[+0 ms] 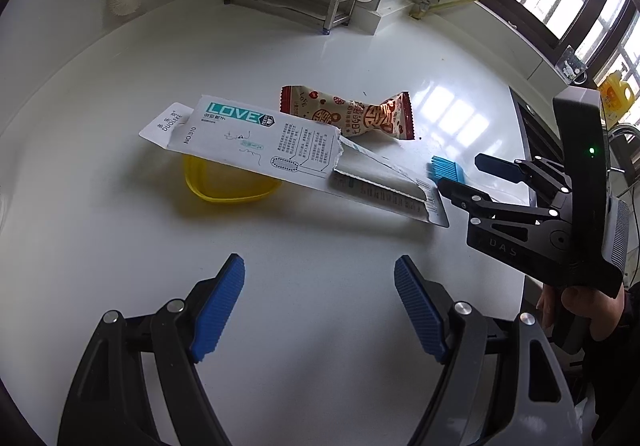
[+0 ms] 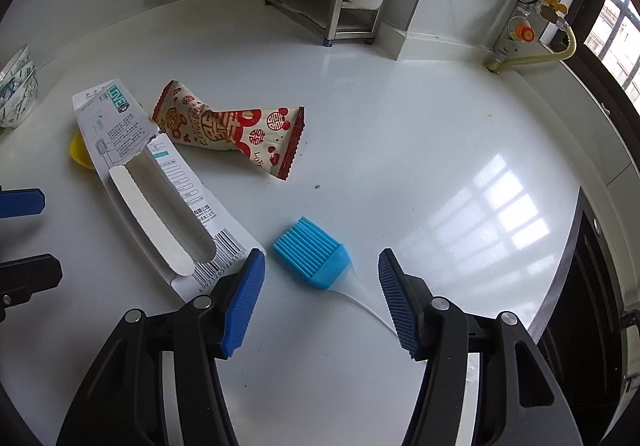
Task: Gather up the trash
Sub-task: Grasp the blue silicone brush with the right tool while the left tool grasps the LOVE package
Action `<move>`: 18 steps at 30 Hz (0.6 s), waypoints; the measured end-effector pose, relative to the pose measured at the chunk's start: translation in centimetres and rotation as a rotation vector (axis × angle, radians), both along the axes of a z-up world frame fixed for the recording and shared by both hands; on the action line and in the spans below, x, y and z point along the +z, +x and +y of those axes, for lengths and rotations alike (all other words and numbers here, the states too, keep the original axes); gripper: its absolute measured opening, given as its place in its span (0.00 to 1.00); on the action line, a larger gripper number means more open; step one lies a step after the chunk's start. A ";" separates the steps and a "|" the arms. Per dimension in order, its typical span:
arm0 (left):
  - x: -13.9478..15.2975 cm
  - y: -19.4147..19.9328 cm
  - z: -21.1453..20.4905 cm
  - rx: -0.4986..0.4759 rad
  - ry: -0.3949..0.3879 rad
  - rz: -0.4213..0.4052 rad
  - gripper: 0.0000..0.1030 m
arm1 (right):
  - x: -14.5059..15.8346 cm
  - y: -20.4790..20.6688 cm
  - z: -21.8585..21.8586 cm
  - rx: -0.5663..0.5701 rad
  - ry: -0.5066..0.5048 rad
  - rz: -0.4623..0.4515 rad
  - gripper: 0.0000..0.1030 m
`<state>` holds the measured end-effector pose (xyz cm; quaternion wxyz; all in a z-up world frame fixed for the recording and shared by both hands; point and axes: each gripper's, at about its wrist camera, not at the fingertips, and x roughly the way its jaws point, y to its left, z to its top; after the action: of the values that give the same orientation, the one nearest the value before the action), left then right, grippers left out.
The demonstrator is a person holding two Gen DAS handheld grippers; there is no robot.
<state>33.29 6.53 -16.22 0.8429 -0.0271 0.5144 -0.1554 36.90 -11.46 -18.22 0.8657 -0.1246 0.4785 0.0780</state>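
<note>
blue ribbed pads on the left gripper [image 1: 319, 310] stand wide apart above bare white countertop [image 1: 120, 238], gripping nothing. ahead of it lies the torn white cardboard toothbrush package [image 1: 256, 143], propped on a yellow plastic lid [image 1: 224, 185], with the red-patterned crumpled snack wrapper [image 1: 352, 113] just beyond. the right gripper [image 2: 322, 296] is also spread open, a blue silicone pastry brush [image 2: 312, 252] lying between its fingertips.

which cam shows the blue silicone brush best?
Right wrist. The blue brush lies whole and unobstructed between the open right gripper fingers, clear handle visible. Left wrist shows only its bristle end, partly hidden behind the torn toothbrush package.
</note>
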 end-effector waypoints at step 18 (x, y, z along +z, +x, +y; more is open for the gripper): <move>-0.4 1.2 -2.0 0.015 -0.074 0.024 0.74 | -0.1 1.4 -1.6 0.153 0.121 0.107 0.24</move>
<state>34.44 4.50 -16.59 0.8363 -0.0641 0.5180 -0.1678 38.35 -13.09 -18.35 0.8363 -0.1042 0.5075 0.1792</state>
